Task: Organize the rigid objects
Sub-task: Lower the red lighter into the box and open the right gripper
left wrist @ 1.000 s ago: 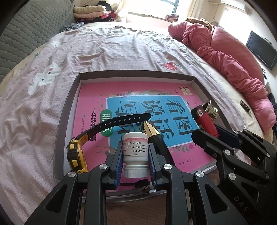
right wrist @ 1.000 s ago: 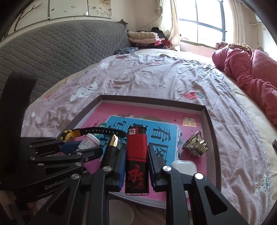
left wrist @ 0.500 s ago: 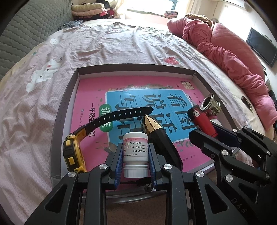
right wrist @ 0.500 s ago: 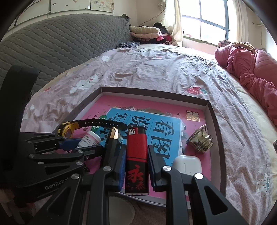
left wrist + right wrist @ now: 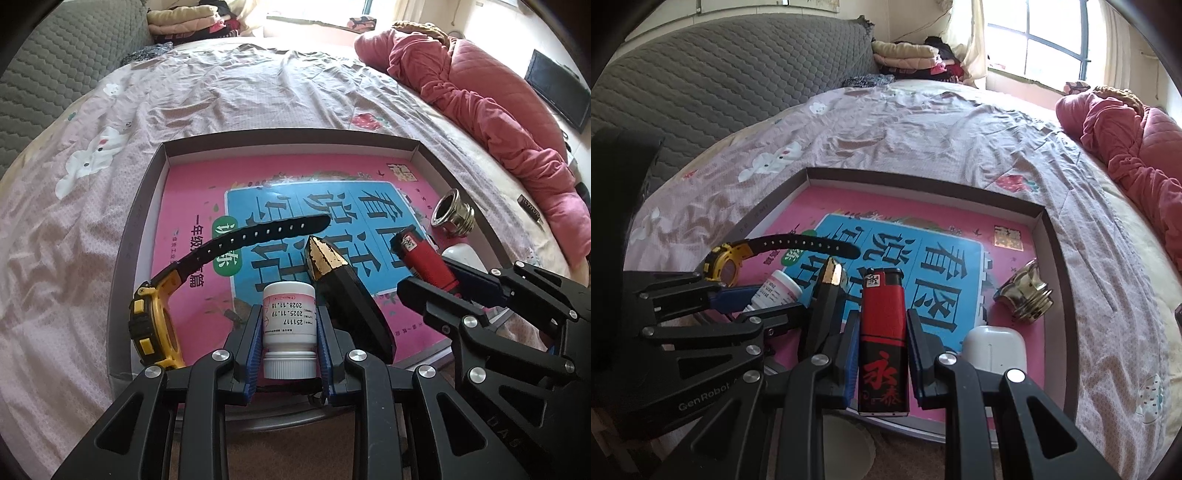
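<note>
Both tongs have edged forward, left tongs (image 5: 289, 332) gripping one bottle (image 5: 289, 325), right tongs (image 5: 882, 347) one lighter (image 5: 883, 339).

Tray (image 5: 147, 206) sits on the bed (image 5: 258, 92), book (image 5: 280, 184) flat inside it. From my left wrist view: watch (image 5: 155, 325) at 9 o'clock in the tray, strap running toward center. Bottle (image 5: 290, 325) at 6, between my left jaws, over the near rim. Pen-shaped piece (image 5: 332, 266) just right of the bottle. Lighter (image 5: 884, 332) at 4, between my right jaws. Metal fitting (image 5: 452, 216) at 3 near the right wall, earbud case (image 5: 995, 349) just nearer than it. Quilt (image 5: 498, 110) at 2, beyond the tray.
</note>
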### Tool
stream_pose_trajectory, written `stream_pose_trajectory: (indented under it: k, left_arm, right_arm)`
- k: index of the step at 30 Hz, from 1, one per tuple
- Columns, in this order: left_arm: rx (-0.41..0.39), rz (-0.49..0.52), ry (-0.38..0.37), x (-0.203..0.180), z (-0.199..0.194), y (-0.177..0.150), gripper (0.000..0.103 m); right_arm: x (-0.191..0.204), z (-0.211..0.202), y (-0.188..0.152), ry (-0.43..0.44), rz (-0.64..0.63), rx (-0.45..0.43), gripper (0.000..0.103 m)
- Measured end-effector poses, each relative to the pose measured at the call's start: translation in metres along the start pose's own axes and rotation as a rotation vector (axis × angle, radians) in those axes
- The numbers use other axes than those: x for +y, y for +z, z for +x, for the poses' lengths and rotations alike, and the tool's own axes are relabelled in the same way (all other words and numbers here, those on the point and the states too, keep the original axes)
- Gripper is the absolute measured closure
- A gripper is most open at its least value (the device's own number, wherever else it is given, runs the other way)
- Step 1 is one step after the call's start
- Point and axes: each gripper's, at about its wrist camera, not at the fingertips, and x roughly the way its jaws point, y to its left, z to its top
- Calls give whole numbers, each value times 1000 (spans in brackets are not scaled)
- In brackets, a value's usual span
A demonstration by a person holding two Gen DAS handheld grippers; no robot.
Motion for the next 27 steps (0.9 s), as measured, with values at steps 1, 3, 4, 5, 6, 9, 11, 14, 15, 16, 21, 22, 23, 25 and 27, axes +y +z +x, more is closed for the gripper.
stream_pose_trajectory:
  k: [1, 3, 4, 5, 6, 9, 11, 14, 15, 16, 21, 22, 23, 25, 27]
  left_arm:
    - [0, -1, 0, 0, 0, 0, 76]
    - [2, 0, -1, 0, 0, 0, 76]
    - [2, 2, -2, 0, 0, 0, 76]
    - [4, 2, -4, 0, 0, 0, 76]
    - [4, 1, -3, 0, 0, 0, 76]
    - [4, 1, -1, 0, 0, 0, 76]
    - [3, -1, -4, 0, 0, -1, 76]
    - [3, 1, -2, 0, 0, 0, 76]
    - [3, 0, -2, 0, 0, 0, 76]
    - [3, -1, -2, 0, 0, 0, 76]
    - [4, 1, -3, 0, 0, 0, 76]
    - [3, 1, -3, 0, 0, 0, 76]
    - [4, 1, -2, 0, 0, 0, 76]
    - [4, 1, -2, 0, 0, 0, 76]
    - [5, -1, -5, 0, 0, 0, 76]
  right_arm:
    - [0, 1, 0, 2, -2, 7, 80]
    - [2, 3, 0, 5, -9, 14, 80]
    - [2, 3, 0, 6, -14, 16, 80]
    - [3, 4, 0, 6, -20, 17, 80]
    - [4, 4, 0, 6, -25, 18, 80]
    - [5, 7, 0, 4, -29, 31, 80]
    - [5, 9, 0, 3, -32, 37, 80]
    - [5, 12, 0, 5, -39, 46, 80]
    - [5, 13, 0, 4, -41, 51, 80]
    - [5, 14, 0, 4, -42, 53, 80]
    - [2, 19, -1, 22, -23, 80, 80]
    - [1, 19, -1, 24, -19, 82, 80]
    - [0, 20, -1, 30, -12, 88, 80]
    - [0, 21, -1, 29, -14, 90, 80]
    - [1, 21, -1, 26, -21, 92, 80]
